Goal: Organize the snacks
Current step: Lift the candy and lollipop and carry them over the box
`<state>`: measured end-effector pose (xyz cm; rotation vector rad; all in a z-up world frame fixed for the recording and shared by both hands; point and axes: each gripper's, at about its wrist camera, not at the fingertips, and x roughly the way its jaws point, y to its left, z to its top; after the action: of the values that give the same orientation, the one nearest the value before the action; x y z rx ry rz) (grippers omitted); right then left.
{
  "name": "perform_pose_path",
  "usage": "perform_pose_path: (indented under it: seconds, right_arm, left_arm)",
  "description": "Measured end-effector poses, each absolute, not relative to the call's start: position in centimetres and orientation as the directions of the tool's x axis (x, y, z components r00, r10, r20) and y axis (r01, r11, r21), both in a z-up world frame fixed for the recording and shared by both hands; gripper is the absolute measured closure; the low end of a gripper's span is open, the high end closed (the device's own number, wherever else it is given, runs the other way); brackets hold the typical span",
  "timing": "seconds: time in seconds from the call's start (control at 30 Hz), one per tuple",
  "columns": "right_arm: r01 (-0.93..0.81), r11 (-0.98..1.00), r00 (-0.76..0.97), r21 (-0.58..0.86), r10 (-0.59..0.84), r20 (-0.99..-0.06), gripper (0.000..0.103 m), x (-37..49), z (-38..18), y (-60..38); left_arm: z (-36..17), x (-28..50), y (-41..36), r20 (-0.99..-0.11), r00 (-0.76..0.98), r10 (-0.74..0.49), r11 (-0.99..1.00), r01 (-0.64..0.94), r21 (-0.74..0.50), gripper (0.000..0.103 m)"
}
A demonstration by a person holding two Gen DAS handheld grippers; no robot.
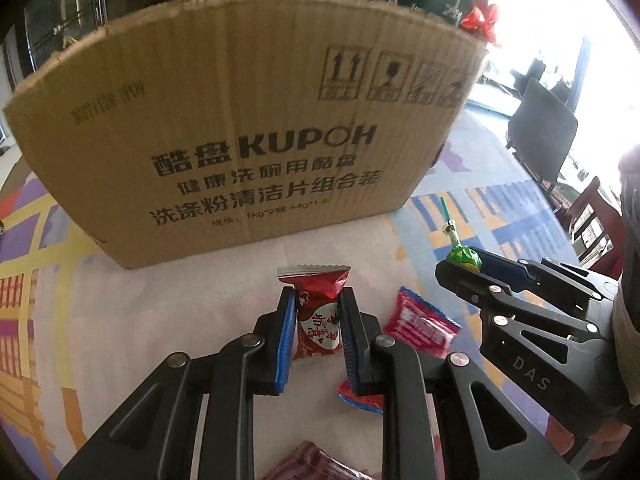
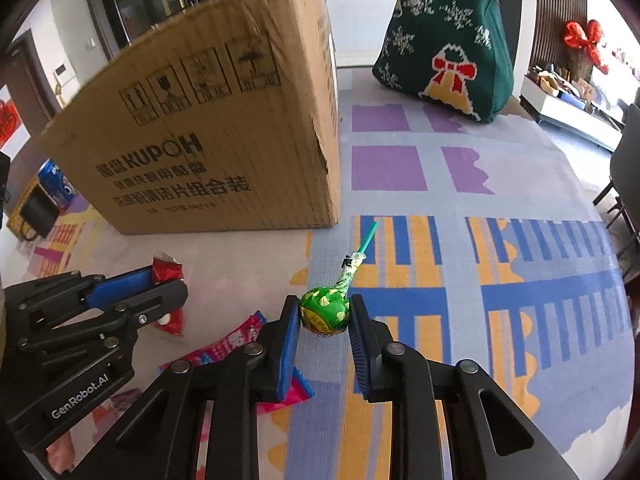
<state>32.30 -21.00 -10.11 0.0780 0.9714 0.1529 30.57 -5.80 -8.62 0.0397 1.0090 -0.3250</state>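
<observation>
Round green foil-wrapped lollipop (image 2: 325, 314) clamped between the blue pads of the right gripper (image 2: 325, 320), long axis running from the ball forward past the fingertips, green stick (image 2: 366, 240) pointing ahead and slightly right toward the base corner of the brown corrugated cardboard box (image 2: 224, 128). Red foil-wrapped candy packet (image 1: 318, 312) upright between the pads of the left gripper (image 1: 318, 320), long axis along the fingers, crimped silver-edged end (image 1: 314, 270) projecting beyond the fingertips toward the box face.

Table covered by a patterned cloth (image 2: 460, 264) of purple, blue, orange and pale blocks. Box directly ahead of both grippers. Dark green knitted bag with red bow motif (image 2: 448, 40) beyond the right fingers, to the right of the box. Blue can (image 2: 56, 182) lying left of the box. Pink flat snack packet (image 1: 422, 326) on the cloth just right of the left fingers. Dark cabinet and bright windows behind.

Both finger pairs narrowly parted, each closed onto its item, pads touching the wrapper on both sides.
</observation>
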Motion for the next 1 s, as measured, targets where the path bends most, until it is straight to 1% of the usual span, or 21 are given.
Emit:
perform_pose_path:
  seconds: [0.43,0.77,1.0]
  right_arm:
    - [-0.127,0.980,0.635,0.152,0.198,-0.747,0.077,30.2,-6.0,-21.4]
    - [-0.173,0.974,0.690,0.145,0.226,-0.688,0.077,29.5,-2.8,-20.6]
    - [-0.205,0.968,0.717,0.142,0.248,-0.651,0.077,29.4,-0.9,-19.6]
  left_arm:
    - [-4.3,27.9,-4.2,-0.784,0.565,-0.257,0.954,0.276,-0.114,0.081]
    - [-1.2,26.1,-2.9,-0.726,0.636,-0.262,0.960,0.246,-0.132,0.081]
    - [1.3,26.0,-2.4,-0.679,0.691,-0.246,0.967,0.224,-0.123,0.081]
